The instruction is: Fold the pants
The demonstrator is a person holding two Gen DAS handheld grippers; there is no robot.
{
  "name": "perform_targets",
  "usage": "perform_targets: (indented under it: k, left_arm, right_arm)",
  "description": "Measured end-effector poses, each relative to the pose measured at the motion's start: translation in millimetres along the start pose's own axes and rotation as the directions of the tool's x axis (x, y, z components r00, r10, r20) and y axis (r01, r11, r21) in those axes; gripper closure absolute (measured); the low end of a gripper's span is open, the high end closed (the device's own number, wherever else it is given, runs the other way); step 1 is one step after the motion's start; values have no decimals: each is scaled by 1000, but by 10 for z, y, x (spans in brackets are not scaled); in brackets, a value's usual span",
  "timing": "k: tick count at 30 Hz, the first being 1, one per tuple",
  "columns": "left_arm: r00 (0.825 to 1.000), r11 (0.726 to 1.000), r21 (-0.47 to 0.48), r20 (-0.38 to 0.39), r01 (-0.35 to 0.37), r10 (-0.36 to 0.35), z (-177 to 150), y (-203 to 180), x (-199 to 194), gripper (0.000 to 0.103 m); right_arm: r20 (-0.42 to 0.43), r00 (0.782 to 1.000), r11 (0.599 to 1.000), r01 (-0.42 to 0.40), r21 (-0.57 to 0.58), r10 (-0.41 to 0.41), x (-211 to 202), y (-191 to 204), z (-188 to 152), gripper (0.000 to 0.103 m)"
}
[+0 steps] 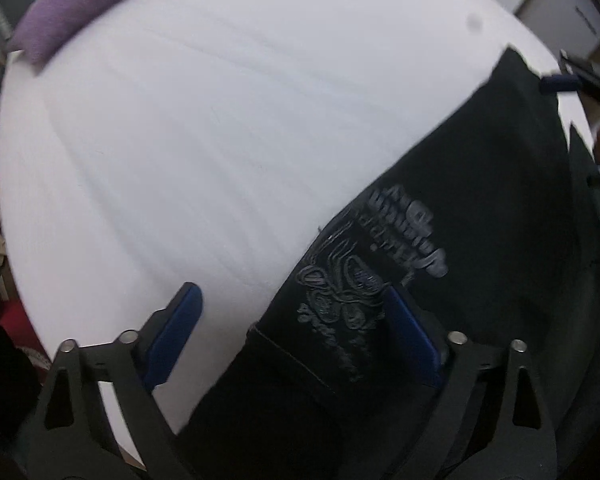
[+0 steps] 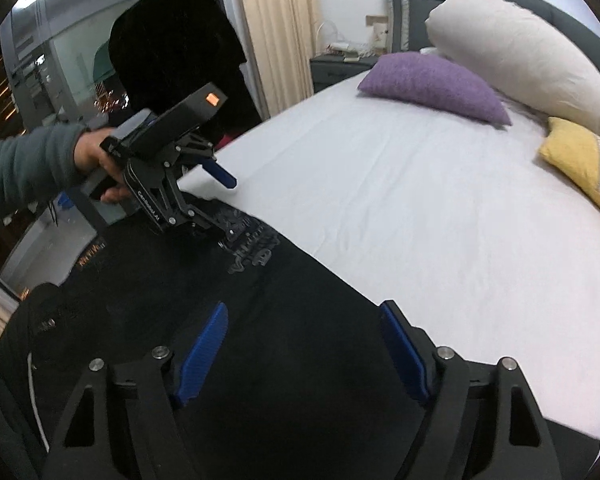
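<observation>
Black pants [image 1: 480, 184] with a grey printed design [image 1: 340, 284] lie along the near edge of a white bed sheet [image 1: 220, 140]. My left gripper [image 1: 292, 312] is open, its blue pads straddling the pants' edge and print. In the right wrist view the pants [image 2: 292, 320] spread under my open right gripper [image 2: 304, 332], which hovers over the plain black cloth. The left gripper [image 2: 220, 200] shows there too, held by a hand, one blue finger [image 2: 220, 174] over the sheet. The right gripper's blue fingertip [image 1: 558, 82] shows at the pants' far end.
A purple pillow [image 2: 436, 84], a white pillow [image 2: 520, 56] and a yellow pillow [image 2: 584, 164] lie at the head of the bed. The dark headboard [image 2: 412, 0], a curtain [image 2: 276, 28] and a bedside table [image 2: 336, 66] stand beyond. White sheet [image 2: 420, 200] stretches beside the pants.
</observation>
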State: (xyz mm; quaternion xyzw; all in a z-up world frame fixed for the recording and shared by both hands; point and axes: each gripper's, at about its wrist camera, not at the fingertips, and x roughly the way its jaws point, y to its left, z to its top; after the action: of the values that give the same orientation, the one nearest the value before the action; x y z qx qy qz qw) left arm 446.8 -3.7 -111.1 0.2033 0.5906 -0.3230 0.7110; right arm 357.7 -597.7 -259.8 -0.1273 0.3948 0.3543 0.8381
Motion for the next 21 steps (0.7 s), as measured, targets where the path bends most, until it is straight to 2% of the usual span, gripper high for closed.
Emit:
perform_targets:
  k: [1, 6, 9, 10, 12, 16, 17, 21]
  left_arm:
    - [1000, 1000, 2, -16, 6, -6, 3, 24, 40, 22]
    - [998, 998, -33, -22, 51, -52, 54, 195, 58, 31]
    - [997, 995, -52, -11, 81, -81, 44, 256, 31, 53]
    - [996, 994, -62, -6, 87, -88, 46, 263, 15, 66]
    - [995, 993, -65, 7, 95, -95, 3, 156, -33, 76]
    - [998, 999, -35, 57, 33, -31, -85, -99, -134, 89]
    - [996, 999, -34, 86, 22, -19, -121, -130, -190, 93]
    - [981, 999, -24, 190, -30, 34, -257, -279, -414, 95]
  right_arm:
    - [-14, 1000, 1000, -14, -6, 14, 39, -7, -16, 26]
    - [-95, 995, 998, -35, -49, 30, 287, -59, 32, 30]
    - [-116, 993, 997, -42, -59, 35, 392, -100, 118, 31]
    - [-124, 992, 997, -45, -61, 38, 424, -110, 141, 32]
    - [-149, 988, 996, -44, -72, 33, 520, -124, 202, 34]
    - [-209, 978, 993, -43, -107, 20, 739, -98, 322, 48]
    - [-218, 976, 992, -44, -117, 18, 773, -90, 346, 49]
    - [-237, 971, 991, -54, -123, 23, 881, -101, 403, 49]
